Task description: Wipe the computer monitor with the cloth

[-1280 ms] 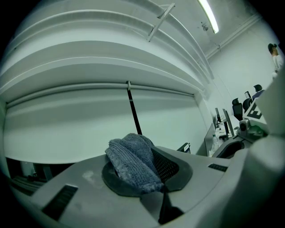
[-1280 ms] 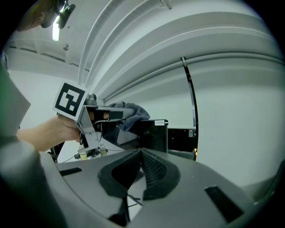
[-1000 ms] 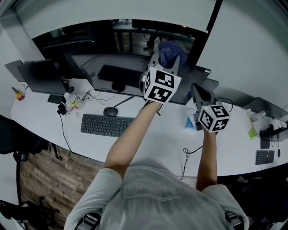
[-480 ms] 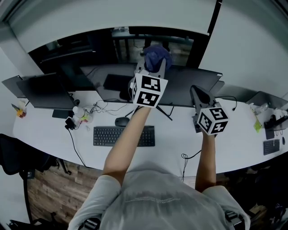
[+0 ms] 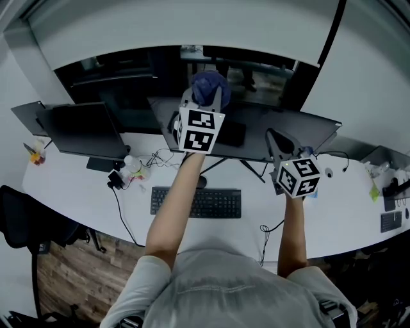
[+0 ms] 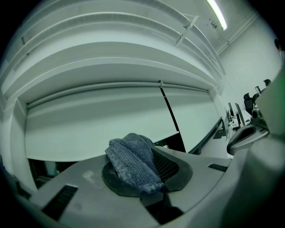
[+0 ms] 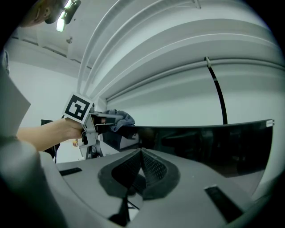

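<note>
Blue knitted cloth (image 6: pixel 132 160) is bunched and clamped between the jaws of the left gripper (image 5: pixel 204 101), up at the top edge of the wide black curved monitor (image 7: pixel 200 147), near its left end; it looks pressed to the edge, but contact can't be confirmed. Right gripper (image 7: pixel 141 164) has its jaws closed together with nothing in them, held in front of the screen's right part. Below sits a black keyboard (image 5: pixel 195 202) on the white desk (image 5: pixel 346 211), with a second dark monitor (image 5: pixel 80 131) further left.

White curved desk (image 5: pixel 349 208), wood floor (image 5: pixel 64 269), ceiling light (image 6: pixel 218 13)
</note>
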`<state>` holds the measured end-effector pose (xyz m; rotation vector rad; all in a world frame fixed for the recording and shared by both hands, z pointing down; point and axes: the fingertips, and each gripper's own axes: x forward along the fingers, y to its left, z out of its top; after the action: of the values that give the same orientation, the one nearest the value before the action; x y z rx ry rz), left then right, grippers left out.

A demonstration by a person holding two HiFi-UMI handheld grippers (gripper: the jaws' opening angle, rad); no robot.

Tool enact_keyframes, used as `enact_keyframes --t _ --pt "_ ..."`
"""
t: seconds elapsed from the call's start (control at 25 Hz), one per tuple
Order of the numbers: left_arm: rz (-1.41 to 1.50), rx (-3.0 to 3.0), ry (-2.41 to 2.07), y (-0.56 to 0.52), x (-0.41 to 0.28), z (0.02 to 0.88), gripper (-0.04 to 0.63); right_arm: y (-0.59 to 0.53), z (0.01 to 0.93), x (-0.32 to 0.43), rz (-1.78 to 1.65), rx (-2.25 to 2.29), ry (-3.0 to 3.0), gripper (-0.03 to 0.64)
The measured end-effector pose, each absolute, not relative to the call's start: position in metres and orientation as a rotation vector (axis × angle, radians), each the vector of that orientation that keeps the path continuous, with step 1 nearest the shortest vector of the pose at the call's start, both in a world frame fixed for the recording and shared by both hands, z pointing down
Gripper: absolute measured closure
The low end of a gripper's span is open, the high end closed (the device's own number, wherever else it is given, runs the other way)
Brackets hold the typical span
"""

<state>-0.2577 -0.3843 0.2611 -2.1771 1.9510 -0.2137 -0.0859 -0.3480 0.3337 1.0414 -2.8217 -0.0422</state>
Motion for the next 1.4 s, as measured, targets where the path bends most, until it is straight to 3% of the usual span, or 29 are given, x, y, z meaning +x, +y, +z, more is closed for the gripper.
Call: enact_keyframes --t 0.96,1.4 --pt "-0.330 -2.075 2.003 -0.351 -0.396 0.276 0.526 -0.310 0.354 -0.199 -0.017 1.033 -2.791 0.615" --pt "-0.331 -2.008 2.114 -0.313 -0.458 0.280 0.526 -0.276 0.345 -0.170 -0.077 1.066 -2.756 0.615"
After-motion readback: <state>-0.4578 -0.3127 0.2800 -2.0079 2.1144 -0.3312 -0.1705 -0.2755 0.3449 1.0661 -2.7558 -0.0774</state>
